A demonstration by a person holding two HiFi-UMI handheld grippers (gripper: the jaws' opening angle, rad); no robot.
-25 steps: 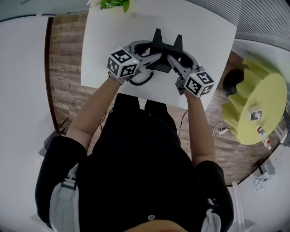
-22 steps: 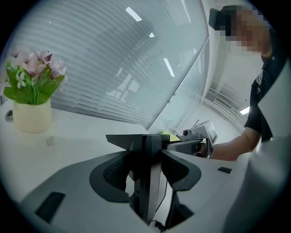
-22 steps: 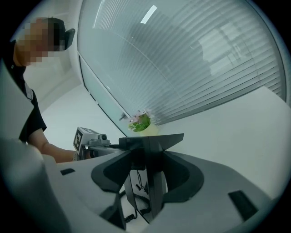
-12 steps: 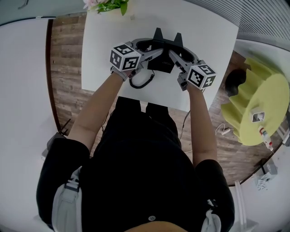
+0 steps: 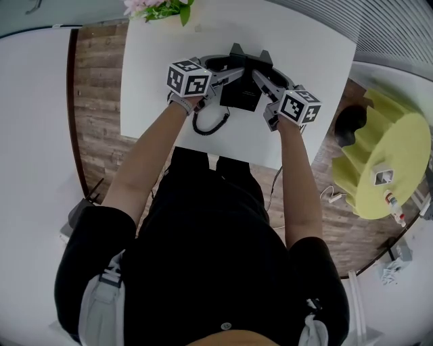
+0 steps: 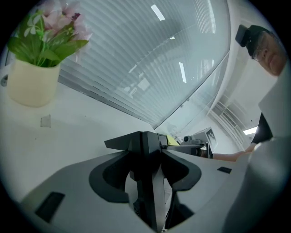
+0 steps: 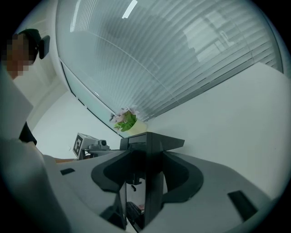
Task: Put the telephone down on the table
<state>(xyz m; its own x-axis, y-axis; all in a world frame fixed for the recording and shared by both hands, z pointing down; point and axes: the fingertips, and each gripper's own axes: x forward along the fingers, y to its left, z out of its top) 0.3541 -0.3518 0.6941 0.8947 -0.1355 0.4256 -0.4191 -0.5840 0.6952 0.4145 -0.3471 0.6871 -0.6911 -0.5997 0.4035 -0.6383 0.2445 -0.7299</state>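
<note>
The black telephone (image 5: 241, 86) hangs low over the white table (image 5: 152, 81), gripped from both sides. My left gripper (image 5: 228, 73) is shut on its left edge and my right gripper (image 5: 261, 78) on its right edge. Its coiled black cord (image 5: 210, 121) droops onto the tabletop toward the person. In the left gripper view the telephone (image 6: 148, 150) stands as a dark slab between the jaws; in the right gripper view the telephone (image 7: 150, 154) fills the same gap. Whether its base touches the table is hidden.
A pale pot of pink flowers (image 5: 161, 7) stands at the table's far left corner, also in the left gripper view as the flower pot (image 6: 32, 73). A yellow round seat (image 5: 385, 159) stands right of the table. Wooden floor shows beside the table's left edge.
Both grippers have carried the telephone down and farther across the table, away from the person. The cord now rests more on the tabletop.
</note>
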